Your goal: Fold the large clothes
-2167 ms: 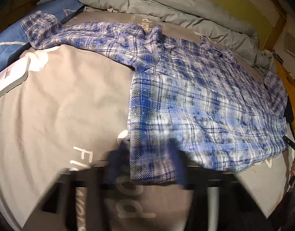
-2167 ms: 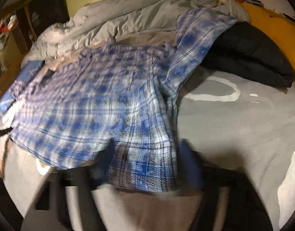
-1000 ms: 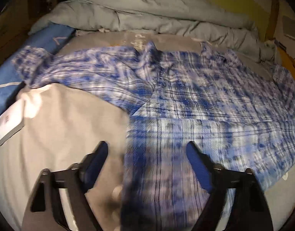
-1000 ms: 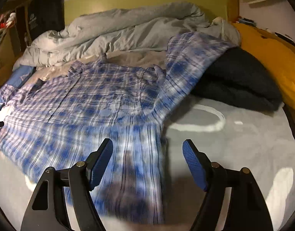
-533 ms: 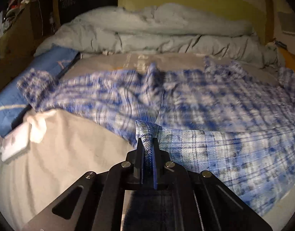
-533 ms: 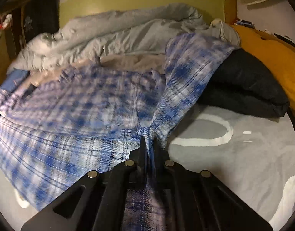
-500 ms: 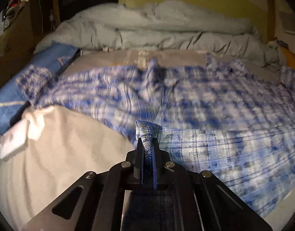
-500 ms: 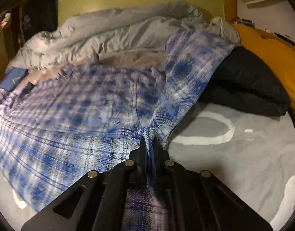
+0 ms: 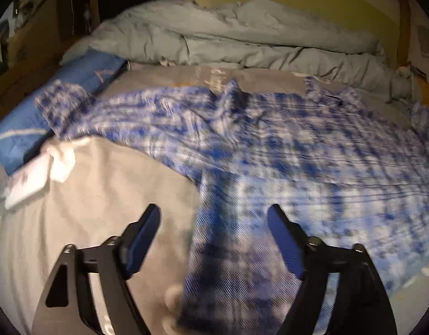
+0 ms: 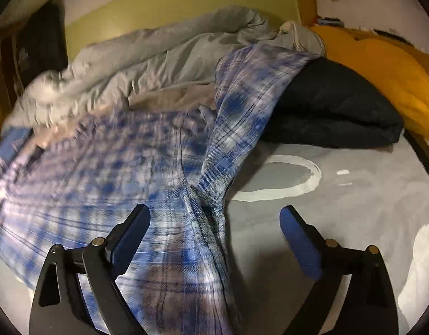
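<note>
Shirt: blue-and-white plaid shirt (image 9: 284, 150) spread over the grey bed sheet (image 9: 97, 195), its cloth blurred in both views.
Shirt, left side: one sleeve (image 9: 108, 111) reaches toward the blue pillow (image 9: 83, 81); a lower corner lies between the fingers of the left tool.
Shirt, right side: the other sleeve (image 10: 250, 92) runs up onto the dark folded blanket (image 10: 334, 109); a bunched edge of the shirt (image 10: 206, 212) lies between the fingers of the right tool.
Left tool (image 9: 214, 237): jaws wide and opening, pads clear of the cloth.
Right tool (image 10: 214, 237): jaws wide and opening, pads clear of the cloth.
Bed sheet: white printed ring (image 10: 287, 178) just right of the shirt.
Duvet: crumpled grey duvet (image 9: 242, 36) along the head of the bed, beyond the shirt.
Far right: orange cushion (image 10: 382, 64) behind the dark blanket.
Left edge: small white object (image 9: 30, 181) on the sheet, near the pillow.
</note>
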Tool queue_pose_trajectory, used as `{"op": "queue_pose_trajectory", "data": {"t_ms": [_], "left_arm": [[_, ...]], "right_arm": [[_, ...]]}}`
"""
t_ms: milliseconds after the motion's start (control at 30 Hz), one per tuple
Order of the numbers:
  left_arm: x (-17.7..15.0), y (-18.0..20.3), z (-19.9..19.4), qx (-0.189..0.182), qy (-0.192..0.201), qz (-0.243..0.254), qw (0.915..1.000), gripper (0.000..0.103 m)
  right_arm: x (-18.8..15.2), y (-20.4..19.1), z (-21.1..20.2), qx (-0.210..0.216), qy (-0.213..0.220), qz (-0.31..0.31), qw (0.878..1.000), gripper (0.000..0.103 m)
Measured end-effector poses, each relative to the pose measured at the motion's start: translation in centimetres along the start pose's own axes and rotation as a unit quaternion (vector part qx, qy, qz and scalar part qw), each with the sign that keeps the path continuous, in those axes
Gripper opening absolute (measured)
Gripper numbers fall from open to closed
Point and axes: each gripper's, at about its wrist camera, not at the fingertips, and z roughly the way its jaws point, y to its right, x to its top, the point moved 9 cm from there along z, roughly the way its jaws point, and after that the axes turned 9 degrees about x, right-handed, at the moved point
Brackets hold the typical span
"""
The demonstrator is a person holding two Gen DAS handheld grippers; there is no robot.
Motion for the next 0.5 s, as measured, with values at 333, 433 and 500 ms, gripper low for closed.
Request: {"op": "queue_pose_trajectory", "data": {"t_ms": [333,433,500], "left_arm": [[-5.2,0.6,-0.9,-0.097,-0.089,-0.095,0.9867,0.081],[-5.2,1.3,-0.5,-0.055,-0.067,-0.063,0.9942,0.048],[-5.1,2.5,-1.0,-0.057,-0.044,-0.032,0.9969,0.016]], "right_arm": [[-6.2,-0.6,-1.1,0.093,-0.068,0.094,0.989,0.094],[-6.4,-1.6,0.6,0.093,-0.066,0.079,0.990,0.094],[-6.5,-2.6,1.6,0.046,-0.064,0.025,0.997,0.091]]}}
